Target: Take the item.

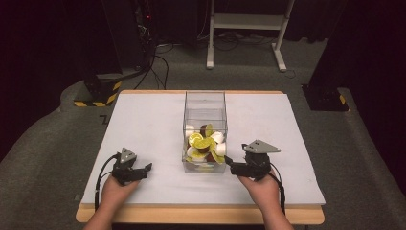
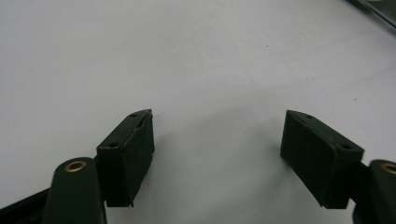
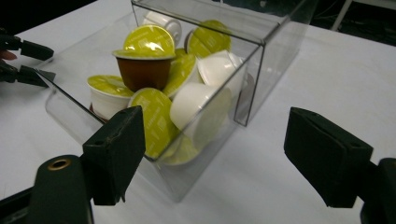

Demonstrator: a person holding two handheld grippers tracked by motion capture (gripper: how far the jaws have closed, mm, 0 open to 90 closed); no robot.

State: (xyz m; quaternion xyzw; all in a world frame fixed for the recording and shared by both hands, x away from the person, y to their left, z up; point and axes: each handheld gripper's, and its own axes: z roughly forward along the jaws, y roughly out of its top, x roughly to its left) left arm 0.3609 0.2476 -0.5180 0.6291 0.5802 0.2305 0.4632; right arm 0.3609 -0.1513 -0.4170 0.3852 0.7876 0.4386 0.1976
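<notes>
Both hands rest at the near edge of the white table [image 1: 143, 120]; the left gripper [image 1: 145, 168] and right gripper [image 1: 229, 163] have their jaws spread wide, grasping nothing. Between them stands a clear plastic box [image 1: 205, 103] heaped with yellow-lidded coffee capsules [image 3: 148, 42], just beside the right gripper.
</notes>
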